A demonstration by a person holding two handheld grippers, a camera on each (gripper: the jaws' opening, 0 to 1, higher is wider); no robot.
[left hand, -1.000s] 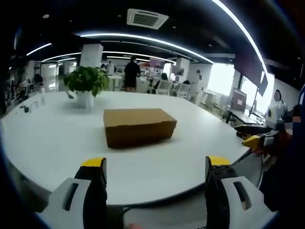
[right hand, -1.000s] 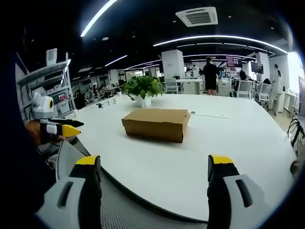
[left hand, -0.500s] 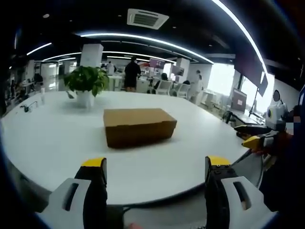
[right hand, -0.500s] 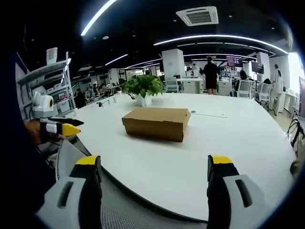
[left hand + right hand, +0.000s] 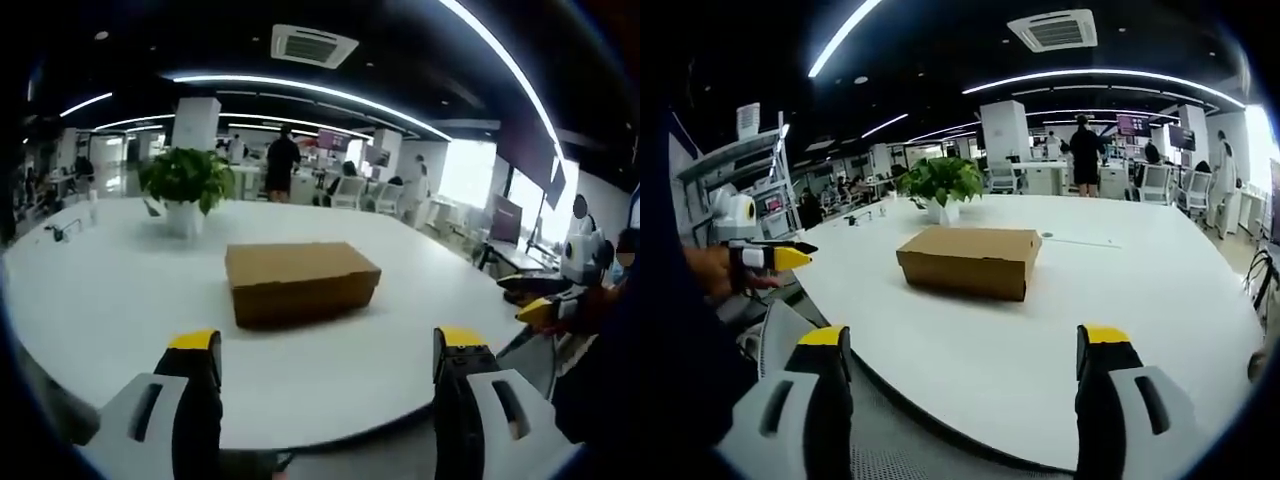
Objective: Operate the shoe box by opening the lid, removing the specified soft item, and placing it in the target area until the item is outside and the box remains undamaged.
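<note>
My left gripper [image 5: 325, 352] sits low in its own view, jaws spread wide with nothing between them, and my right gripper [image 5: 965, 350] is the same in its view: wide, empty, yellow-tipped jaws on pale grey bodies that are cut off at the bottom of the frame. The box [image 5: 300, 281] lies at the centre of the left gripper view on the white worktop [image 5: 110, 300], well apart from both pairs of jaws. It is plain brown cardboard, a low rectangular shape with a matte surface, and its lid is down flat. I cannot see into it, so whatever is inside is hidden. In the right gripper view the same box [image 5: 969, 260] sits centre frame, turned so one long side and one short end face me; I cannot make out the lid seam clearly. The worktop is smooth, glossy and round-edged, its near rim curving across the lower frame. A leafy plant [image 5: 185, 177] in a white pot stands behind the box, toward the upper left of the left gripper view. The other gripper pokes in at the right edge of the left gripper view and at the left edge of the right gripper view, its tips looking close together, partly cut off. Far behind, people and chairs are too small and blurred to describe.
</note>
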